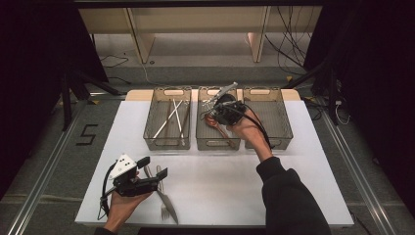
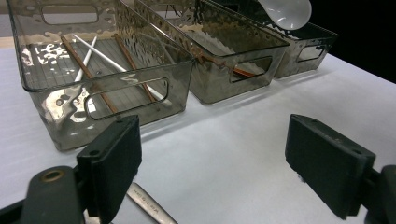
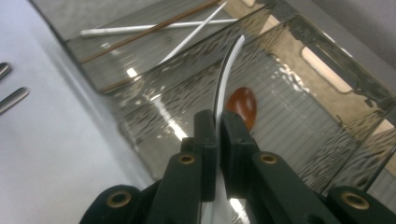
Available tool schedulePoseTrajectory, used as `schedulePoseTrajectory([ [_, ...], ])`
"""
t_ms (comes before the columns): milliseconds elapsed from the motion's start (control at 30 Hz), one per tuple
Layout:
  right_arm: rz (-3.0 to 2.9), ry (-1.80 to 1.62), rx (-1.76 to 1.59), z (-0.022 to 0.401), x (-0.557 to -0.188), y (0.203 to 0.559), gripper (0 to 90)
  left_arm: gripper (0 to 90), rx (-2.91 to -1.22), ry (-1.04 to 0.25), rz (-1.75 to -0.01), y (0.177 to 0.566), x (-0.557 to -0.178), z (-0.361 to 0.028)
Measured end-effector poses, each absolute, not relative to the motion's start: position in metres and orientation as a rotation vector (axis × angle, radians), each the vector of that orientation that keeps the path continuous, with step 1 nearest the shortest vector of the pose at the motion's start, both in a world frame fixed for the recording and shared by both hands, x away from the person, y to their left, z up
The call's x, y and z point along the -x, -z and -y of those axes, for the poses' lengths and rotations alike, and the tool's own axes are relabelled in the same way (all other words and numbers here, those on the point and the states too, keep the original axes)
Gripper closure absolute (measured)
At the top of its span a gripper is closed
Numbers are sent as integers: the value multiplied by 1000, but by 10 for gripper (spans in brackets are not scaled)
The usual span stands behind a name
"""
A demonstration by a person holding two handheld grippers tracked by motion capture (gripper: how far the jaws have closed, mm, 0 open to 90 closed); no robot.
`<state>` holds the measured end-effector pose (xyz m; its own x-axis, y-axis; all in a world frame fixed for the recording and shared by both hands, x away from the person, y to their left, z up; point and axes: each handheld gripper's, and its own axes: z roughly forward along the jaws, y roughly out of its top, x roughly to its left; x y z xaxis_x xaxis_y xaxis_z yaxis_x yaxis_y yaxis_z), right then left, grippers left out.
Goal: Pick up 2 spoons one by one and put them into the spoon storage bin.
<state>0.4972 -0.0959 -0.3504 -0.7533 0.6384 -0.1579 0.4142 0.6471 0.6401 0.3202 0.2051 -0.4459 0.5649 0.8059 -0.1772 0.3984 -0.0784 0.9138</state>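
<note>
Three smoky bins stand in a row at the far side of the white table (image 1: 293, 196) in the high view: the left bin (image 1: 168, 139) with chopsticks (image 1: 172, 117) crossed in it, the middle bin (image 1: 217, 142) with a brown spoon (image 1: 214, 123), the right bin (image 1: 270, 139); the right gripper (image 1: 219, 100) hangs over the middle bin with a pale spoon (image 1: 225, 90) slanting up from it; the left gripper (image 1: 152, 168) is near the front left edge, just above a fork (image 1: 165, 208) and other cutlery lying on the table.

From the left gripper view, its pads (image 2: 114, 158) stand wide apart with nothing between them; a steel handle (image 2: 149, 210) lies beneath them on the table; the chopsticks (image 2: 93, 51) show white and brown through the nearest bin wall; the pale spoon's bowl (image 2: 285, 11) hangs over the far bins.

From the right gripper view, the jaws are pressed nearly together on the pale spoon's thin handle (image 3: 226, 74), which curves upward out of the pinch; the brown spoon (image 3: 243, 107) lies below in the middle bin (image 3: 299, 121); two handle ends (image 3: 11, 95) lie on the table at the left edge.
</note>
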Motion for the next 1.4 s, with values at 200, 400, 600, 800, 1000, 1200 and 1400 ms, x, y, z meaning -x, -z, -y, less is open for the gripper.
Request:
schedulePoseTrajectory([
  [200, -2468, -834, -880, 95, -508, 354, 866, 182, -1691, -463, -1015, 446, -320, -206],
  [400, -2466, -809, -924, 98, -518, 363, 866, 182, -1691, -463, -1014, 446, -320, -206],
  [600, -2461, -786, -932, 98, -524, 369, 865, 182, -1691, -464, -1014, 446, -320, -206],
  [800, -2450, -778, -951, 101, -528, 374, 865, 182, -1690, -463, -1014, 446, -320, -206],
  [1000, -2450, -764, -958, 101, -529, 380, 864, 182, -1690, -464, -1015, 446, -320, -206],
  [1200, -2448, -745, -957, 104, -531, 389, 862, 182, -1694, -465, -1013, 446, -320, -206],
  [1400, -2461, -736, -978, 104, -530, 392, 824, 182, -1694, -467, -1014, 446, -320, -206],
])
